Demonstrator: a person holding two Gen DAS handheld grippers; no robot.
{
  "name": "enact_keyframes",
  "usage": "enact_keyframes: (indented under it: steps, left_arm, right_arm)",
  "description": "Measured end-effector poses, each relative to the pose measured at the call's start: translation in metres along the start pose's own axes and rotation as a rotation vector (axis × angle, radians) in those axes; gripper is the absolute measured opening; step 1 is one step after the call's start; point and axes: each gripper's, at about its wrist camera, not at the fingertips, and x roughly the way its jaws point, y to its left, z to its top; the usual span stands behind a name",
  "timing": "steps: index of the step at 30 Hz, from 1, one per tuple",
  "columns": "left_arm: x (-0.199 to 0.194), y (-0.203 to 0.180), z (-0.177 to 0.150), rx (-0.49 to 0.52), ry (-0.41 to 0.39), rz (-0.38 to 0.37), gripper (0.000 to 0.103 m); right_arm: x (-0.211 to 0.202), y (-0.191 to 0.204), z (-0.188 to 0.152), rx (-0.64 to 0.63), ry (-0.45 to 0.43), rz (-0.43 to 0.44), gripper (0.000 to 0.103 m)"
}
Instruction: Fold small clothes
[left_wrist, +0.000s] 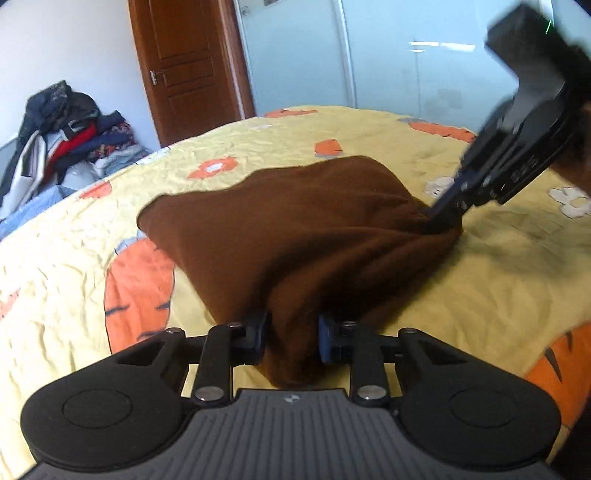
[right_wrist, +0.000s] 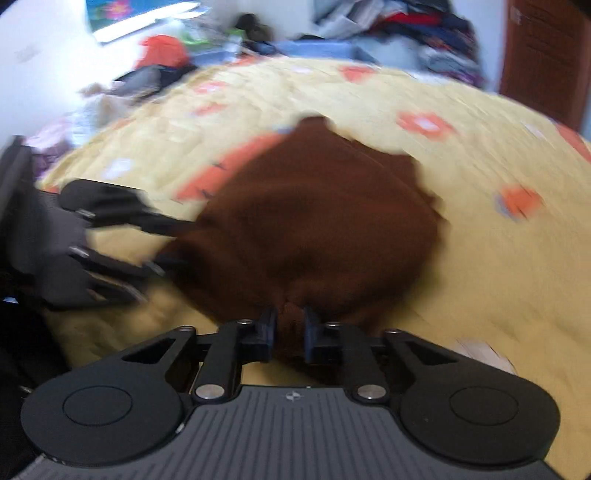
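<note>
left claw (left_wrist: 291, 338): clamped on brown cloth (left_wrist: 295, 229) | right claw (right_wrist: 290, 334): clamped on it

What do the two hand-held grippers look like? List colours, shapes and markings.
The left hand-held gripper and right hand-held gripper match: matte black, a grey ribbed centre plate with a small emblem, two round black housings with inset discs, black linkage bars on silver pins, and short dark blue-black fingers. No cables or sleeves show.

brown garment (left_wrist: 295, 229) on yellow bedspread (left_wrist: 480, 280)
</note>
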Motion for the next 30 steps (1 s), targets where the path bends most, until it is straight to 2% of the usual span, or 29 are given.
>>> enact_keyframes:
  steps: [1,3,4,5,7,8,9,11,13,16,18,19,20,21,22,23,24,25,27,30]
  left_arm:
    - [-0.002,-0.001,-0.002,0.009,0.001,0.004,0.026]
    - [-0.006,0.001,-0.004,0.003,0.011,-0.012,0.026]
    - [-0.011,0.007,-0.004,-0.024,0.015,-0.052,0.027]
    - [-0.017,0.016,-0.001,-0.075,0.013,-0.104,0.027]
    - [-0.025,0.042,0.002,-0.204,0.002,-0.177,0.033]
    - [-0.03,0.054,0.001,-0.273,-0.005,-0.2,0.05]
    - [-0.033,0.069,0.002,-0.349,-0.029,-0.208,0.075]
    - [-0.031,0.095,0.004,-0.509,-0.098,-0.172,0.091]
    - [-0.009,0.122,0.006,-0.674,-0.083,-0.171,0.091]
    - [0.041,0.149,0.006,-0.899,-0.002,-0.194,0.091]
    - [0.072,0.156,0.007,-0.982,0.055,-0.235,0.089]
    - [0.075,0.158,0.007,-0.985,0.03,-0.239,0.089]
    - [0.082,0.158,0.012,-0.983,0.035,-0.236,0.084]
    - [0.089,0.158,0.016,-0.98,0.044,-0.243,0.055]
    - [0.098,0.157,0.018,-0.978,0.078,-0.249,0.03]
    - [0.104,0.158,0.02,-0.976,0.103,-0.24,0.02]
    - [0.105,0.159,0.023,-0.96,0.089,-0.22,0.016]
    - [0.103,0.158,0.027,-0.925,0.072,-0.204,0.015]
    - [0.092,0.163,0.038,-0.864,0.022,-0.172,0.009]
    - [0.076,0.178,0.057,-0.786,-0.049,-0.148,0.009]
  right_arm:
    - [0.005,-0.007,-0.007,0.037,0.019,0.002,0.014]
    - [0.002,-0.011,-0.018,0.113,0.013,0.07,0.017]
    - [-0.003,-0.011,-0.02,0.147,0.005,0.105,0.034]
    - [-0.007,-0.011,-0.019,0.169,-0.014,0.116,0.044]
    - [-0.02,-0.017,-0.013,0.226,-0.081,0.093,0.091]
    - [-0.025,-0.024,-0.01,0.262,-0.119,0.087,0.098]
    - [-0.031,-0.032,-0.005,0.302,-0.166,0.102,0.099]
    - [-0.033,-0.049,0.007,0.383,-0.22,0.153,0.099]
    - [-0.018,-0.066,0.024,0.435,-0.236,0.157,0.099]
    - [0.027,-0.093,0.047,0.545,-0.185,0.171,0.095]
    - [0.057,-0.105,0.061,0.626,-0.146,0.222,0.095]
    - [0.068,-0.108,0.066,0.644,-0.136,0.229,0.097]
    - [0.074,-0.108,0.068,0.637,-0.159,0.24,0.099]
    - [0.078,-0.107,0.072,0.637,-0.172,0.25,0.096]
    - [0.082,-0.107,0.074,0.645,-0.176,0.254,0.085]
    - [0.085,-0.104,0.073,0.641,-0.177,0.257,0.071]
    - [0.088,-0.105,0.075,0.631,-0.162,0.255,0.028]
    - [0.092,-0.107,0.073,0.632,-0.141,0.259,0.029]
    - [0.09,-0.108,0.067,0.633,-0.164,0.278,0.029]
    - [0.085,-0.106,0.077,0.596,-0.218,0.29,0.028]
